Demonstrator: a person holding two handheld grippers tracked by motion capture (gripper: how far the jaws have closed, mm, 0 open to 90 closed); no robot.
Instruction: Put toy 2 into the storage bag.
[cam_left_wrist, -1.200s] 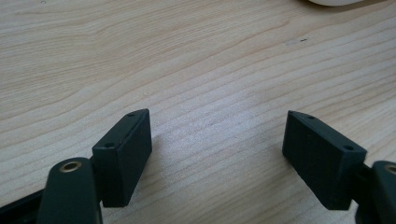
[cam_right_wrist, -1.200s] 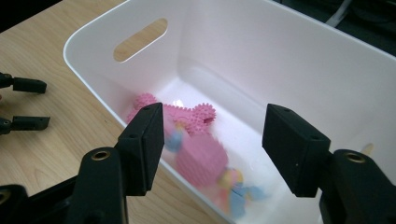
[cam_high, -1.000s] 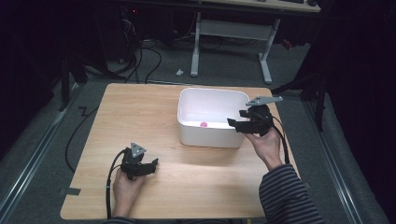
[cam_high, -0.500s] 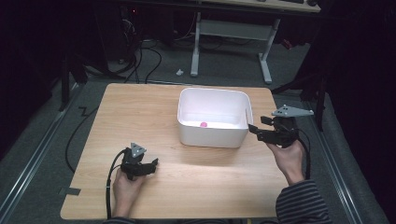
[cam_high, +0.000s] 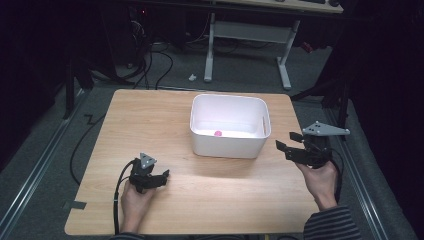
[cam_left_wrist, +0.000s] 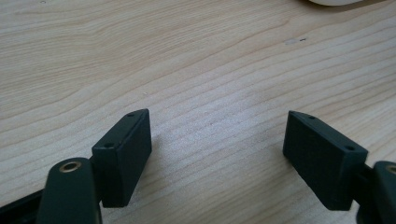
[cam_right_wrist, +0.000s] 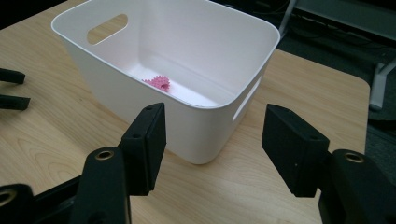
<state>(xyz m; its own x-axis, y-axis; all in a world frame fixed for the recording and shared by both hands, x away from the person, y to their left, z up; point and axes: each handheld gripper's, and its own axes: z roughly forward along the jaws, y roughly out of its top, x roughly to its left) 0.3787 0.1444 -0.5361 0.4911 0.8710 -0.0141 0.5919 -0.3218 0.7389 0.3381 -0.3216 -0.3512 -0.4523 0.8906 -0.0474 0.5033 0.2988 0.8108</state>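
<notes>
A white plastic bin (cam_high: 227, 146) stands on the wooden table (cam_high: 150, 115), right of centre. A small pink spiky thing (cam_high: 218, 133) lies on the bin's floor, and it is seen in the right gripper view as the pink thing (cam_right_wrist: 159, 83). My right gripper (cam_high: 286, 141) hovers by the table's right edge, just right of the bin, jaws apart and pointing at the bin (cam_right_wrist: 187, 116), nothing between them. My left gripper (cam_high: 162, 176) rests on the table at the front left, open. Bare wood lies between the left gripper's (cam_left_wrist: 217, 140) jaws.
Desk legs (cam_high: 282, 60) and cables (cam_high: 150, 55) stand on the floor beyond the table's far edge. A black cable (cam_high: 117, 200) trails from the left gripper off the front edge. The left gripper's jaws (cam_right_wrist: 11, 88) show far off in the right gripper view.
My right gripper has moved from over the bin's right rim out to the right, beside the bin near the table's edge. The left gripper has stayed put.
</notes>
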